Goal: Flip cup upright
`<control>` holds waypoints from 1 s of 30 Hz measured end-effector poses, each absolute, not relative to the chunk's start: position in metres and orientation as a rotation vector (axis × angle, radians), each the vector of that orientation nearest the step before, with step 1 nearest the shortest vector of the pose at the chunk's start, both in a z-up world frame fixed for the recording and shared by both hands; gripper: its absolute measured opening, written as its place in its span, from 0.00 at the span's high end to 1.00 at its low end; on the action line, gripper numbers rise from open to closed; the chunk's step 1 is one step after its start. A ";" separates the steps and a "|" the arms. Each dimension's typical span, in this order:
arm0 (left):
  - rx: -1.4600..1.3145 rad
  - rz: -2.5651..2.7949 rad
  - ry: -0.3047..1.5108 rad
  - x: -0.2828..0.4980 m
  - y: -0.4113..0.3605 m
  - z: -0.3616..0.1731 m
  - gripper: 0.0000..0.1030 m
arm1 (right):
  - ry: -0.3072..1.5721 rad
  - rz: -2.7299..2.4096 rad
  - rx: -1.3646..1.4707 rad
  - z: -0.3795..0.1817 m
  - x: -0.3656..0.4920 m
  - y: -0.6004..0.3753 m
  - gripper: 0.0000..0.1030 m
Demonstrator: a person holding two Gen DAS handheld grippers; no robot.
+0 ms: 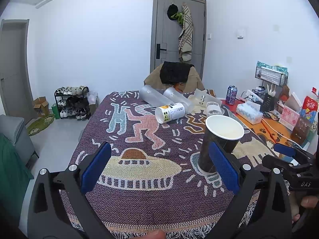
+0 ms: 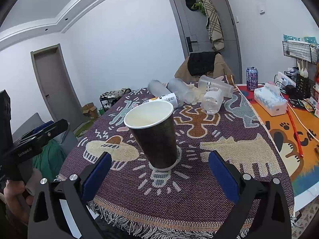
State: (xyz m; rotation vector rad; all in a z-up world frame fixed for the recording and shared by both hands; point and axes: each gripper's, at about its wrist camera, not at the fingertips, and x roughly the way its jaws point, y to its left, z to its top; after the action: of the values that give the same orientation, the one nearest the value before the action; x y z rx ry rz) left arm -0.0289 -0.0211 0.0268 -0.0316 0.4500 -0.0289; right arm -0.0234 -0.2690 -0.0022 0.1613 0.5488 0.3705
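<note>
A dark paper cup (image 2: 157,137) with a white inside stands upright, mouth up, on the patterned woven cloth (image 2: 199,189). It also shows in the left wrist view (image 1: 219,143), partly behind that gripper's right finger. My right gripper (image 2: 159,171) is open and empty, just in front of the cup, with the cup's base roughly between the fingers and no contact. My left gripper (image 1: 159,169) is open and empty, with the cup off to its right. The right gripper shows at the right edge of the left wrist view (image 1: 287,155).
Several clear plastic cups and a labelled bottle (image 2: 167,98) lie on their sides at the cloth's far end (image 1: 171,111). A tissue box (image 2: 269,99), a drink can (image 2: 251,78) and desk clutter stand on the orange mat at the right. A chair (image 2: 203,65) is behind the table.
</note>
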 end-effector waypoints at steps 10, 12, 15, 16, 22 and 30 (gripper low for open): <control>-0.029 -0.023 0.450 -0.028 -0.022 0.029 0.05 | 0.552 0.371 0.165 -0.002 -0.024 -0.270 0.07; -0.030 -0.020 0.451 -0.028 -0.023 0.030 0.05 | 0.551 0.371 0.164 -0.002 -0.025 -0.270 0.07; -0.030 -0.013 0.450 -0.028 -0.023 0.032 0.05 | 0.551 0.373 0.163 -0.002 -0.025 -0.270 0.07; -0.029 -0.012 0.449 -0.028 -0.024 0.032 0.05 | 0.550 0.374 0.164 -0.003 -0.025 -0.271 0.07; -0.025 0.000 0.447 -0.030 -0.023 0.032 0.05 | 0.553 0.380 0.166 -0.005 -0.024 -0.273 0.07; -0.031 0.011 0.440 -0.033 -0.021 0.031 0.05 | 0.558 0.383 0.164 -0.005 -0.022 -0.271 0.07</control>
State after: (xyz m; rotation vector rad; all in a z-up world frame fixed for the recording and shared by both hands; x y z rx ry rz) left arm -0.0333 -0.0206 0.0308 -0.0308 0.4400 0.0109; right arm -0.0222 -0.2712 -0.0053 0.1636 0.5582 0.3833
